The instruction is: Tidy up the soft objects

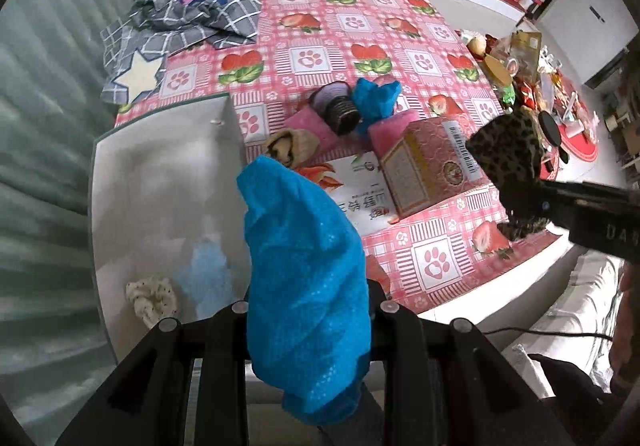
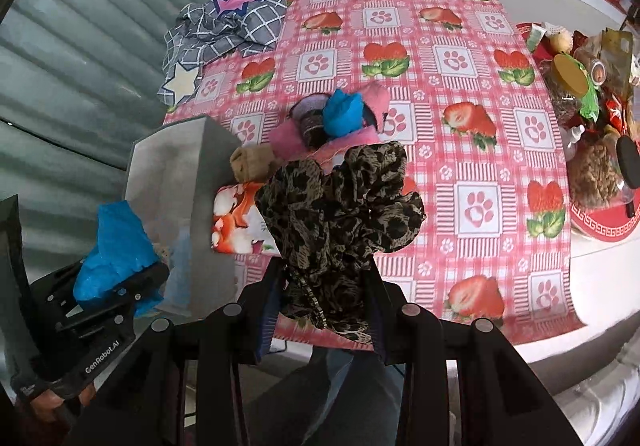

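Two claws, two cloths held over the counter

Left wrist view: left claw [image 1: 308, 330] clamped tight on a blue cloth [image 1: 304, 278], bunched and standing up between the fingers, beside the white bin [image 1: 160, 182] at the counter's left edge. Inside the bin, a cream scrunchie [image 1: 152, 300] on the floor of it. Further back on the strawberry tablecloth [image 1: 436, 266]: a second blue cloth [image 1: 376, 98], a dark ribbed roll [image 1: 340, 112], a tan bundle [image 1: 294, 146], a pink box [image 1: 428, 162]. At far right, right claw [image 1: 532, 202] gripping a leopard-print cloth [image 1: 508, 150]. Grey checked fabric [image 1: 184, 22] heaped at the back left.

Right wrist view: right claw [image 2: 326, 298] closed partway on the leopard-print cloth [image 2: 340, 214], which billows above the fingers, over the counter's near edge. Left claw [image 2: 124, 278] at lower left with the blue cloth [image 2: 114, 246], next to the white bin [image 2: 168, 174]. Jars and packets [image 2: 580, 94] crowded at right.
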Demonstrator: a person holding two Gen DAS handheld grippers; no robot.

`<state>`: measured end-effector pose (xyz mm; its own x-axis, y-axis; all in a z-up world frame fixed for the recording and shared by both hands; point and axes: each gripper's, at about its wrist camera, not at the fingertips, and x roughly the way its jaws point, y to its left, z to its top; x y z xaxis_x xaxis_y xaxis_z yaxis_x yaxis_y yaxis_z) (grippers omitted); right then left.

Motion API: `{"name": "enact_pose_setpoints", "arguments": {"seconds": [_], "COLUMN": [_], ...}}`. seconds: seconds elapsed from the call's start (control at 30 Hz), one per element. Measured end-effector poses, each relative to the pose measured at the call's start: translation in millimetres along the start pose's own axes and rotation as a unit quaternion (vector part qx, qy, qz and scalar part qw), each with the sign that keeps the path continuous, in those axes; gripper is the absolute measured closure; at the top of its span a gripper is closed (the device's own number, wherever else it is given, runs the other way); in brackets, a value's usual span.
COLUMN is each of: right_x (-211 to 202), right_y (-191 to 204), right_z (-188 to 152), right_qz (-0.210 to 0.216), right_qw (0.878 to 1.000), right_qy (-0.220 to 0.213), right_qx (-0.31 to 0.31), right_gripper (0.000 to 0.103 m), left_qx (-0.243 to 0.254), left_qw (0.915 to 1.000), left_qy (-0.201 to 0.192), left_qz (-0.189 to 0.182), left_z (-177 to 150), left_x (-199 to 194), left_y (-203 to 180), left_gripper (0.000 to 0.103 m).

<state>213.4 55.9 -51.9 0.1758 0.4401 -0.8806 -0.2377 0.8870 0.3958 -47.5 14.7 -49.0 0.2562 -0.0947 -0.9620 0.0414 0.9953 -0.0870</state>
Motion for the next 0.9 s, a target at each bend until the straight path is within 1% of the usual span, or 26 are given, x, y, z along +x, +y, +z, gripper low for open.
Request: {"name": "enact_pose_setpoints", "arguments": {"seconds": [0.27, 0.37, 0.73, 0.9], "right_x": [7, 12, 31, 36], "right_y": [34, 51, 115, 134], "right_z": [-5, -1, 10, 15], "right_qz": [0.008, 0.009, 0.020, 0.023], "right_qw": [0.999, 0.998, 0.989, 0.984], "right_qy": [0.011, 0.017, 0.043, 0.051], "right_qx": [-0.031, -0.055, -0.143, -0.167], "right_gripper": [0.064, 0.064, 0.064, 0.064], "left_qx": [-0.029, -0.052, -0.132, -0.160], "left_qw": [0.9994, 0.9983, 0.9902, 0.9858], "left_qy": [-0.020, -0.026, -0.038, -0.039], "left_qz": [0.004, 0.008, 0.025, 0.029], "left_z": [-12, -17, -37, -44], "left_x": [-15, -20, -33, -36], "left_y": [24, 40, 90, 107], "left_gripper": [0.074, 0.073, 0.073, 0.073]}}
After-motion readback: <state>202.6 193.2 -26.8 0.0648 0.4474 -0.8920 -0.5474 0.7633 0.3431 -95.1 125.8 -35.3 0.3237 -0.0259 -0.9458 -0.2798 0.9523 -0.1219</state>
